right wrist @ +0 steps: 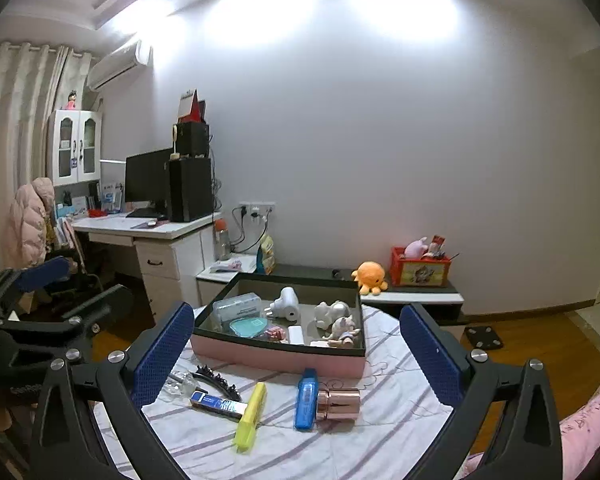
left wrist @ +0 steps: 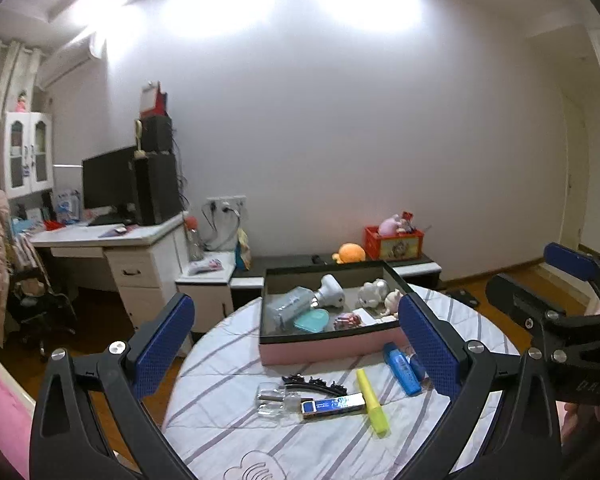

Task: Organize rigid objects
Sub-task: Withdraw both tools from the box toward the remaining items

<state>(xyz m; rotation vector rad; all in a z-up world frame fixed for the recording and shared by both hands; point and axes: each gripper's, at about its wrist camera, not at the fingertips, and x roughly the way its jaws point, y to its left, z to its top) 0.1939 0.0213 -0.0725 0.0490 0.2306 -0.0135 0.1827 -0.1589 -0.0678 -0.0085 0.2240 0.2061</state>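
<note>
Six loose things lie on the striped cloth of the round table point(right wrist: 384, 432): one yellow highlighter point(right wrist: 252, 416), one blue highlighter point(right wrist: 306, 404), one rose-gold cylinder point(right wrist: 338, 405), one blue-and-silver box point(right wrist: 216, 401), one black hair comb point(right wrist: 216, 380) and one clear glass bottle point(left wrist: 274, 400). The pink tray point(right wrist: 276, 354) behind them holds about eight small items, among them a white plug point(right wrist: 286, 304). The cylinder shows plainly only in the right wrist view; the left fingers hide it. The left gripper point(left wrist: 296, 340) and right gripper point(right wrist: 296, 344) both stand wide apart, empty, above the near table edge, with free cloth before the row.
</note>
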